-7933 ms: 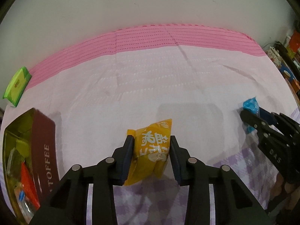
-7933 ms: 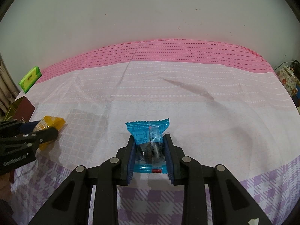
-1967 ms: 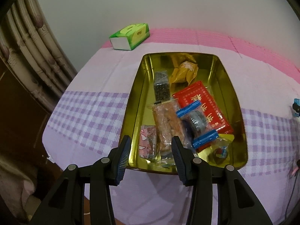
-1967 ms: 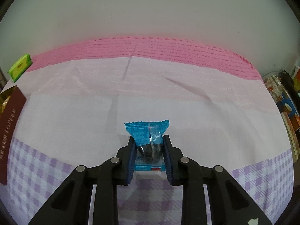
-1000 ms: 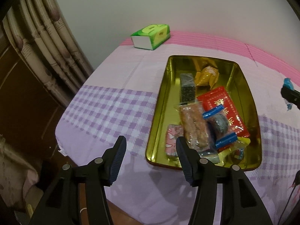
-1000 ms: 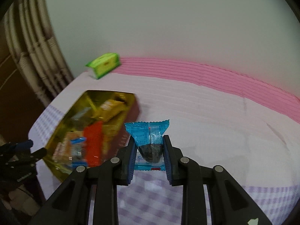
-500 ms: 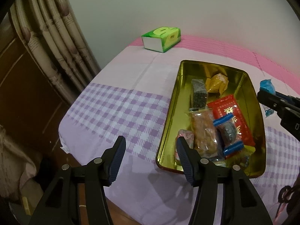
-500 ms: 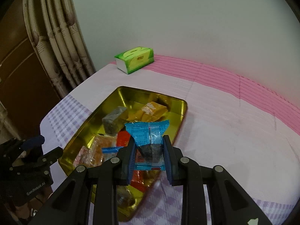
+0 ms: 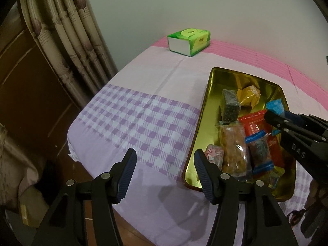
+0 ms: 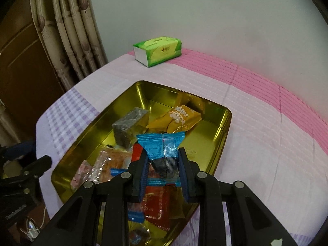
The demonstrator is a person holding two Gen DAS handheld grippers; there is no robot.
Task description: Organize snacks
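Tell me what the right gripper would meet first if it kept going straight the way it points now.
Probably the snacks in the gold tin. The right gripper, shut on the blue packet, points down into it, with the yellow packet and dark bar just ahead. Depth is unclear, so which comes first is uncertain.

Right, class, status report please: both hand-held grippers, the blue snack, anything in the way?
Left hand-held gripper open, empty. Right hand-held gripper shut on blue snack packet, over gold tin. Nothing blocking; tin partly filled.

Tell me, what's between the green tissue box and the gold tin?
Nothing, just bare pink-and-white tablecloth between the tissue box and the tin, seen in the right wrist view.
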